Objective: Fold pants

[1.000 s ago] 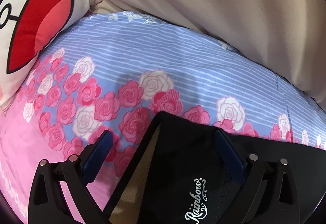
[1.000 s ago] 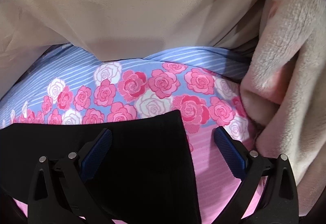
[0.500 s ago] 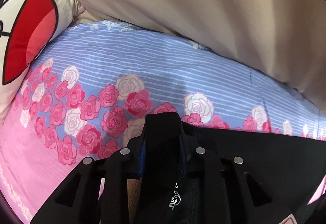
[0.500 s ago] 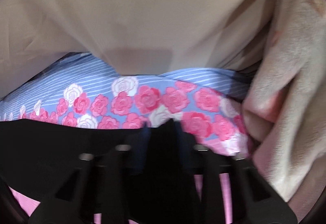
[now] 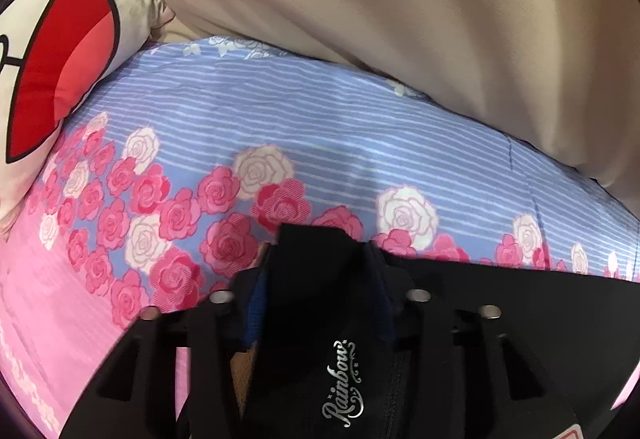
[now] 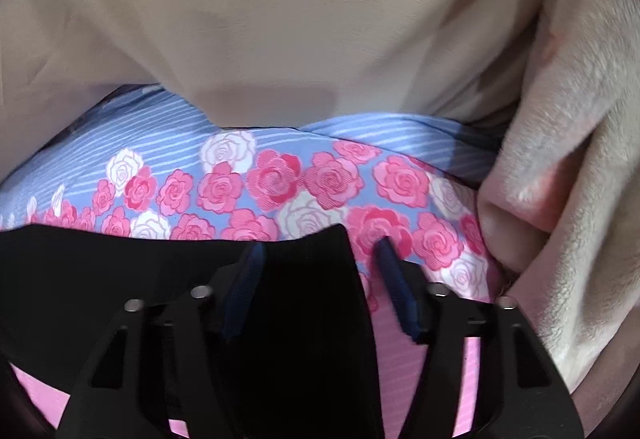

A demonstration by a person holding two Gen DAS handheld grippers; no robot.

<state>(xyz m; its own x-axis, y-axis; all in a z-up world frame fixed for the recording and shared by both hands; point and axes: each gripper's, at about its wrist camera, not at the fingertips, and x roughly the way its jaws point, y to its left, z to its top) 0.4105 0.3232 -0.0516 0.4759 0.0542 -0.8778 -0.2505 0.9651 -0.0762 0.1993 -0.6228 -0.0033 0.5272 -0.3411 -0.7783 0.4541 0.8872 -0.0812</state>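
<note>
Black pants [image 5: 520,319] with a silver "Rainbow" logo lie on the rose-print bed sheet [image 5: 320,127]. In the left wrist view my left gripper [image 5: 316,267] is shut on the pants' top corner, and the fabric bunches up between its blue pads. The right wrist view shows the other corner of the pants [image 6: 100,279] between the jaws of my right gripper [image 6: 320,249]. These jaws are opening. The left pad rests against the cloth, and the right pad stands off it with sheet showing in the gap.
A beige duvet [image 5: 400,19] is heaped along the far side of the bed. A white pillow with a red print [image 5: 52,71] lies at the left. A fluffy cream blanket [image 6: 580,179] crowds the right edge beside the right gripper.
Both grippers went from wide open over the pants' corners to closed on them. The right gripper's jaws have since parted a little. Neither hand has shifted much.
</note>
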